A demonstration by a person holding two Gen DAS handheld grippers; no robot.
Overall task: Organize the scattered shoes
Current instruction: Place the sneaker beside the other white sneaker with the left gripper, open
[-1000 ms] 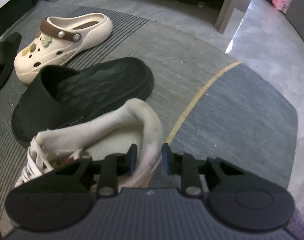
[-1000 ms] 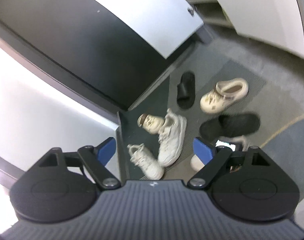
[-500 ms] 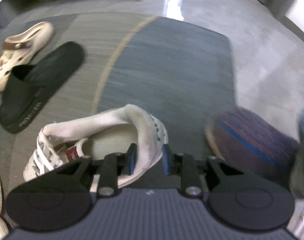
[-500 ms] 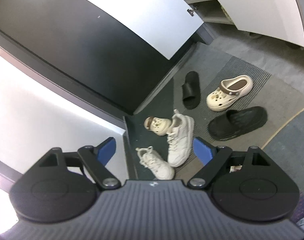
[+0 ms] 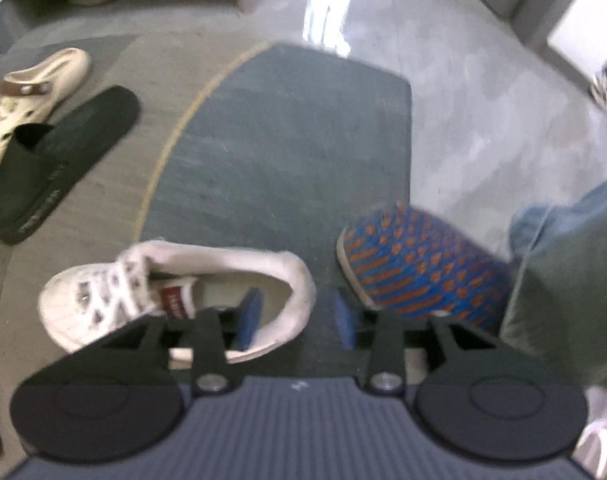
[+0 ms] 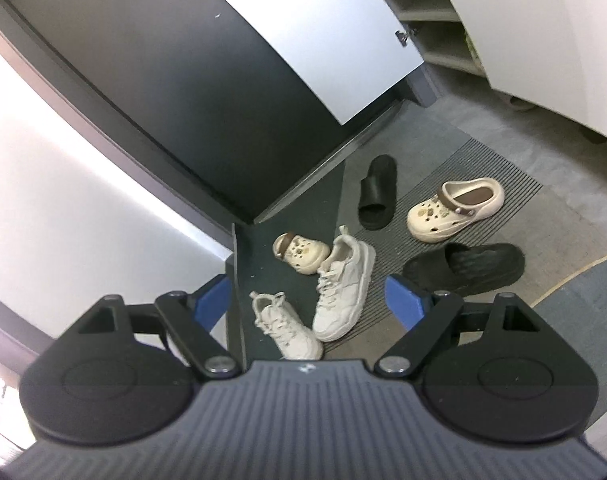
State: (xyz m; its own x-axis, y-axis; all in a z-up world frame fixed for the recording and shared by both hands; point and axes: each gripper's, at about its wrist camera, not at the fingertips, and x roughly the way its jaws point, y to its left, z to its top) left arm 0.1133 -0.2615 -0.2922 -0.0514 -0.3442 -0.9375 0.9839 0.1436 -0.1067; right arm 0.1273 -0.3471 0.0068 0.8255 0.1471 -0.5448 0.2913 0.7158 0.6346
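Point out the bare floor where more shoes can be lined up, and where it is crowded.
Free: the dark mat ahead of the white sneaker, between the yellow line and the pale floor. Also the grey carpet right of the cream clog. Crowded: by the door corner, where two sneakers, a small clog and a black slide cluster.

Left gripper point(image 5: 296, 317): black linkage arms are ending in blue pads; two round black housings are flanking a ribbed grey body; a silver screw is showing at each arm pivot; a small white mark is sitting at the body's top centre. Right gripper point(image 6: 307, 300): same build, blue pads, silver pivot screws, small white logo on the ribbed grey body. The person is wearing a blue slipper with orange stripes point(image 5: 419, 268) and faded blue jeans point(image 5: 575, 264).
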